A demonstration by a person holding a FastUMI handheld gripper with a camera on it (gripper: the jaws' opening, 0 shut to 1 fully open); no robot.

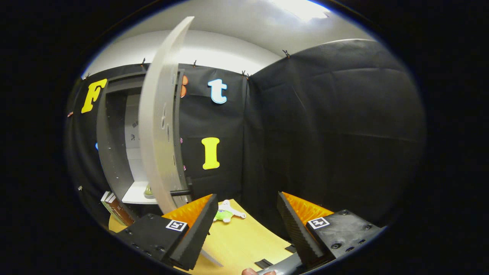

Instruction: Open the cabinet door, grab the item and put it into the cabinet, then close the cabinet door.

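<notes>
**Cabinet door swung open, hand-held gripper empty**

Held the hand-held gripper point(244, 225) low over the pale wooden surface point(237, 240), fingers spread wide apart with bare wood between them and nothing gripped. Pointed toward the corner of the booth, where two walls of black cloth point(336, 126) met.

Stood ahead and to the left: a tall dark grey cabinet point(109, 145) with a pale interior. Hung wide open on it a light grey flat cabinet door point(158, 126), turned nearly edge-on, its lower end reaching down just beside the left finger point(198, 229). Projected from the door's lower part a short dark bar-shaped handle point(179, 193), close above that finger's tip but apart from it.

Lay on the surface just beyond the left fingertip, outside the cabinet and near the foot of the back wall: a small soft toy in bright green and white point(226, 212). Touched by neither finger.

Rested on the white shelf point(133, 194) inside the cabinet a small greenish rounded object point(148, 190), possibly a bottle or fruit; too small and half hidden by the door to tell. Leaned at the cabinet's foot, to the left of the left finger, a few books with dark reddish covers point(116, 209).

Showed at the near edge, between the fingers, the tip of a person's finger point(250, 272) beside a small flat black piece point(263, 262) on the wood.
</notes>
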